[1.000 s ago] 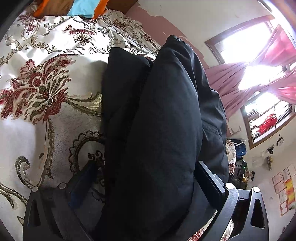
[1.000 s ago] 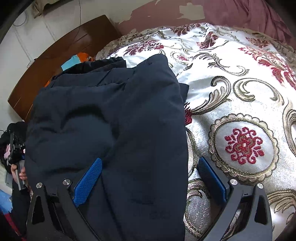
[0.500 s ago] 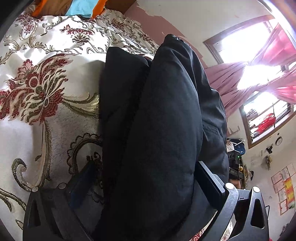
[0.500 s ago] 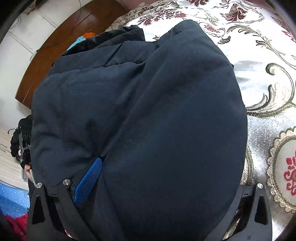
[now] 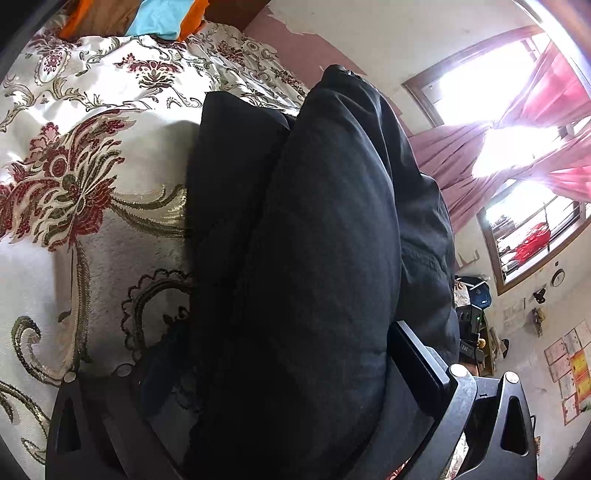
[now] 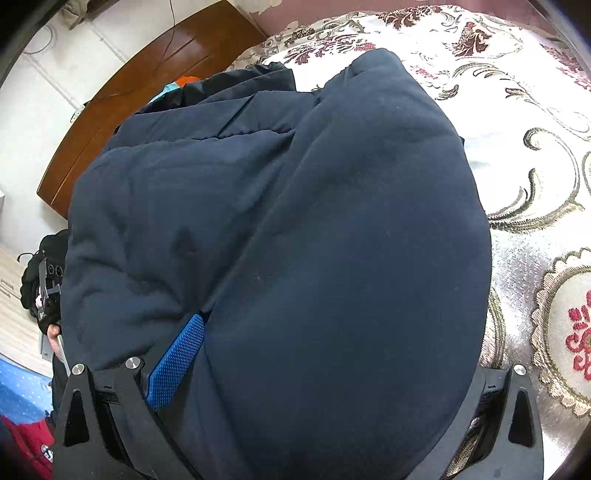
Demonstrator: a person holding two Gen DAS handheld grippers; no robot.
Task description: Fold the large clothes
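Note:
A large dark navy padded jacket [image 5: 317, 236] lies folded in thick layers on a floral bedspread [image 5: 74, 177]. My left gripper [image 5: 280, 373] has its jaws wide apart with a thick fold of the jacket between them; I cannot tell whether the fingers press on it. In the right wrist view the jacket [image 6: 295, 229] bulges up and fills the frame. My right gripper [image 6: 332, 362] also has its jaws wide around a fat roll of the jacket. Its blue left pad [image 6: 177, 358] shows against the cloth; the right pad is hidden under the cloth.
A wooden headboard [image 6: 140, 96] stands at the bed's far end with orange and blue cloth [image 5: 159, 18] by it. Pink curtains [image 5: 509, 155] hang at bright windows on the right. The bedspread [image 6: 535, 184] stretches to the right of the jacket.
My right gripper has pushed forward so the jacket now bulges over its right finger and hides more of the bedspread. The left gripper has barely moved.

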